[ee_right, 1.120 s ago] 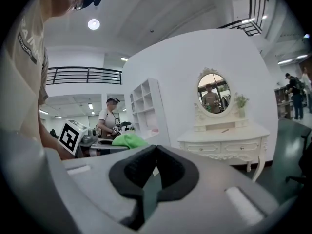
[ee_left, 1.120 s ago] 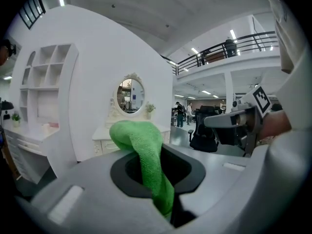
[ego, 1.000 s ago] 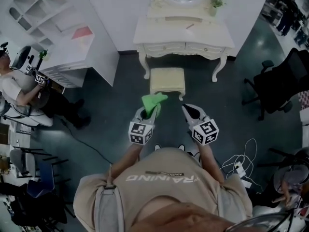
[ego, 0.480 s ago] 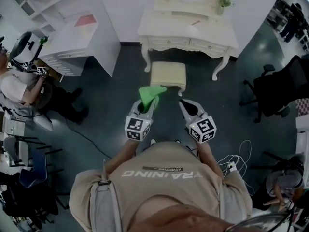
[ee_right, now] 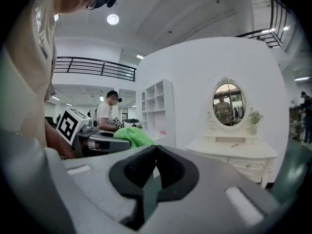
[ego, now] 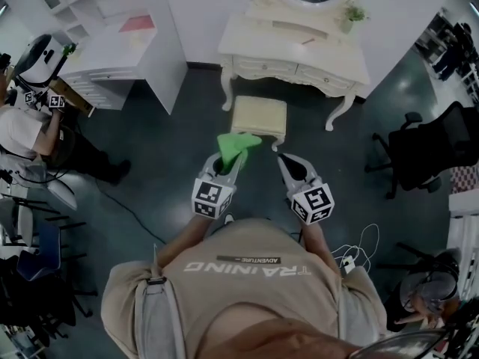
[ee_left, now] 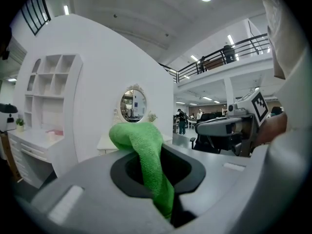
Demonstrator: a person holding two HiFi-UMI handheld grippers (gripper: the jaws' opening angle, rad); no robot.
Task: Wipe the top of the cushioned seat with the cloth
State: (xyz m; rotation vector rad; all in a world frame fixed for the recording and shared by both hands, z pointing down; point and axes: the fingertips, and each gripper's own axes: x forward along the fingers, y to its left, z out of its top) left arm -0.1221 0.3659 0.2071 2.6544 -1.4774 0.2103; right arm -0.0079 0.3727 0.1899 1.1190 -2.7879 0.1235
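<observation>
The left gripper [ego: 229, 163] clamps a green cloth [ego: 236, 145] bunched beyond its tips, the right gripper [ego: 287, 161] beside it is closed on nothing, and the cushioned seat [ego: 260, 115] stands just ahead of both.

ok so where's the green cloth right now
In the head view the green cloth is clamped in the left gripper, left of centre, just in front of the cushioned seat that stands before the dressing table.

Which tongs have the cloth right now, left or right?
The left tongs: they are shut on the green cloth, which bunches out past their tips. The right tongs are shut with nothing between them.
</observation>
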